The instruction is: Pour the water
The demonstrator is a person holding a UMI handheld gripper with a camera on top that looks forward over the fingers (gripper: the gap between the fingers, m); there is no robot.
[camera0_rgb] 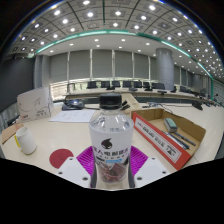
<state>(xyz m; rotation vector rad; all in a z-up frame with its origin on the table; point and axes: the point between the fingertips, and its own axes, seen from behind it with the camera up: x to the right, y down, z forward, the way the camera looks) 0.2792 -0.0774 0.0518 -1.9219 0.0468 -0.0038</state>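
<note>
From the gripper view, we see the water bottle [111,140] standing upright in the lower middle of the frame, its white cap pointing up and a magenta label wrapped round its lower half. It sits between the two fingers of the tool [111,172]; the magenta pads [86,163] show at either side of the bottle's base and seem to meet its wall, so we judge the tool is clamped on the bottle, though the contact is partly masked by the label's matching colour.

The cap looks still on, so we judge that pouring has not begun and a receiving vessel must be found first. At the left of the frame, a small white cup [26,142] stands on the pale surface [70,135], with a dark red round coaster [61,157] just beside the left finger. To the right of the bottle lies an open cardboard box [168,128] holding tools.

To do this step well, we would keep the grip firm and low on the bottle, keep it upright while carrying it toward the cup, see the cap off, and then tilt slowly so the stream lands inside the rim.
</note>
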